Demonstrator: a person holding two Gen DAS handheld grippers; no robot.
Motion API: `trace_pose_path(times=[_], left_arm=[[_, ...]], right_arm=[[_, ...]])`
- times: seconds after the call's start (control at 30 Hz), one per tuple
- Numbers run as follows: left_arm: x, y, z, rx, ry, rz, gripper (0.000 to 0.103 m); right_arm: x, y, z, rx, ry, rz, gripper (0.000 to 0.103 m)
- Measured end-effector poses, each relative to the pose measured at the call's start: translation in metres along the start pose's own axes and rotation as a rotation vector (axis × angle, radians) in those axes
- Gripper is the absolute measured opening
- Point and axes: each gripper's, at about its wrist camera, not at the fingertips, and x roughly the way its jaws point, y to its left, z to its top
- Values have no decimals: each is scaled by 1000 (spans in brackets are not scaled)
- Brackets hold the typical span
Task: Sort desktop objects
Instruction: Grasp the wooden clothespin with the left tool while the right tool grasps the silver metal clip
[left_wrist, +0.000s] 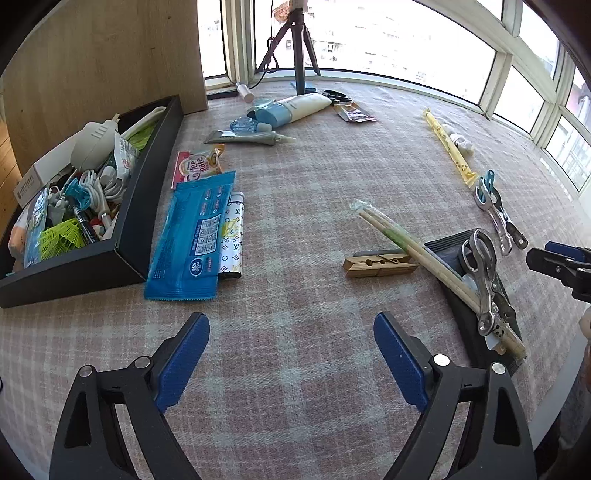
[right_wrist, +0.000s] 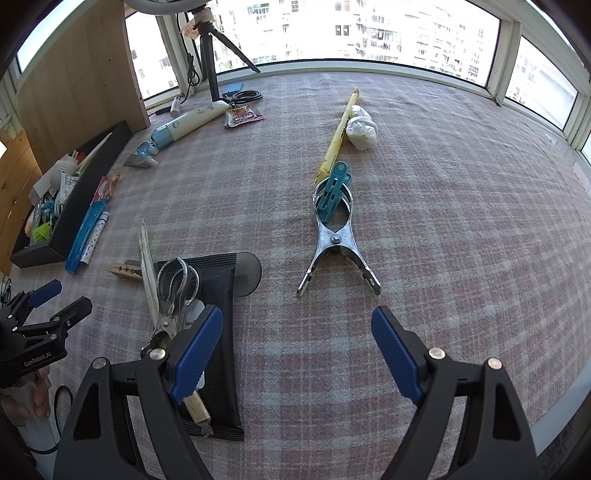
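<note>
Left wrist view: left gripper (left_wrist: 291, 354) fingers spread wide, holding nothing, hovering over bare plaid surface (left_wrist: 295, 229). Black tray (left_wrist: 147, 192) at far left, crammed: white cable, white bulb-shaped device, green mesh piece, teal clip, packets, a box. Just beside its right wall lie one blue wipes pack (left_wrist: 190, 236) overlapping one patterned lighter case (left_wrist: 232, 236), and one coffee sachet (left_wrist: 197, 166) behind them. Right of centre: one wooden clothespin (left_wrist: 380, 265), chopsticks in wrapper (left_wrist: 424, 258) resting across a black pouch (left_wrist: 476, 295), one metal clamp (left_wrist: 484, 280) on the pouch. Further right a second metal clamp (left_wrist: 498, 218) with one teal peg (left_wrist: 487, 182), one yellow sleeve (left_wrist: 447, 146). Open room in the middle and foreground. Right gripper (left_wrist: 561, 264) enters at the right edge.

Right wrist view: right gripper (right_wrist: 297, 350) fingers wide apart, empty, left finger above the black pouch (right_wrist: 221, 295). Second metal clamp (right_wrist: 338, 243) straight ahead, teal peg (right_wrist: 334, 188) on its loops, one white wad (right_wrist: 362, 129) beside the yellow sleeve (right_wrist: 338, 136). Window frame bounds the far and right edges.
</note>
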Motion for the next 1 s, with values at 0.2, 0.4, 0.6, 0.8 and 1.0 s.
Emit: trace_pose_path(times=[0.2, 0.4, 0.6, 0.8, 1.0], left_arm=[[-7, -13, 20, 166, 26, -75, 71], [7, -19, 34, 315, 91, -147, 55], [25, -34, 40, 453, 140, -190, 44], [37, -43, 46, 504, 169, -247, 42], [42, -44, 50, 511, 186, -291, 26]], right_arm=[[-2, 28, 13, -52, 44, 47, 61], [-1, 40, 18, -70, 69, 39, 51], [14, 53, 23, -48, 128, 30, 50], [30, 61, 25, -16, 175, 15, 50], [37, 68, 29, -7, 206, 17, 50]])
